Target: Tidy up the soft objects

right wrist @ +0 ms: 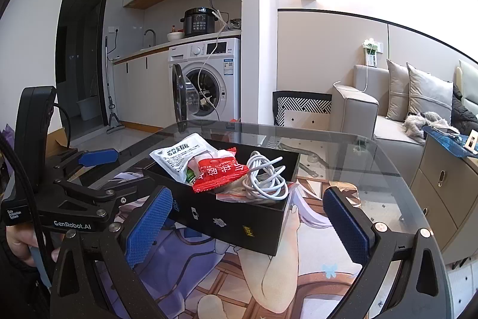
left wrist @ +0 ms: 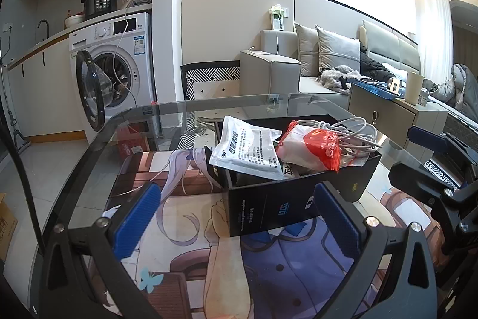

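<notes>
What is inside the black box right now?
The black box holds a white sachet, a red-and-clear packet and a coiled white cable. Whatever lies beneath them is covered.

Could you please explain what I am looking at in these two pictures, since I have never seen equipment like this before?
There is no robot here: a person holds a pair of black tongs with blue pads in each hand. A wide-angle camera sits on each, looking forward between its fingers, so each picture is one tool's own view.

In the left view, the left tongs stand open and hold nothing. In the right view, the right tongs are likewise open and hold nothing; the other tool shows at the picture's left edge.

Both face a black box standing on a printed mat that covers a glass table. In the box lie a white packet, a red-and-white packet and a coiled white cable.
</notes>
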Demonstrator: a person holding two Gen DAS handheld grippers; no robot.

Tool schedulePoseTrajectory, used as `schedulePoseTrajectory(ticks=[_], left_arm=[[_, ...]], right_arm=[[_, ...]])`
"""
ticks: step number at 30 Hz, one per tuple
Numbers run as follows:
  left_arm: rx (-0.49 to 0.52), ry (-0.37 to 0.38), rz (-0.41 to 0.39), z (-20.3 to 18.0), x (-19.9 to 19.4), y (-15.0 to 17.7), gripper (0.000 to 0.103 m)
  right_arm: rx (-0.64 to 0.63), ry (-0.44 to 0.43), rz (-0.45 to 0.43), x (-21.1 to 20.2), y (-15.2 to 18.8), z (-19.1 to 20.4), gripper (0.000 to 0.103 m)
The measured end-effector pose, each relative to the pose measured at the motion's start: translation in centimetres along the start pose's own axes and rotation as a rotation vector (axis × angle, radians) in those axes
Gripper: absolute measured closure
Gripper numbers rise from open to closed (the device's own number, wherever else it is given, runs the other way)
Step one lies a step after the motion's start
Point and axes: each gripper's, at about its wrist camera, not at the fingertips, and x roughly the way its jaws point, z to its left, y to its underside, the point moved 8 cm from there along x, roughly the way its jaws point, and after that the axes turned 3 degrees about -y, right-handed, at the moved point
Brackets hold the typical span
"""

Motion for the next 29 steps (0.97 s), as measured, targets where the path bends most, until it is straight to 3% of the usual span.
schedulePoseTrajectory(ticks=[29], left_arm=[[-0.007, -0.023, -0.013, 0.2, -0.33, -0.19, 0.0]], right_arm=[[-0.001, 0.0, 0.0, 0.02, 0.01, 0.0, 0.0]])
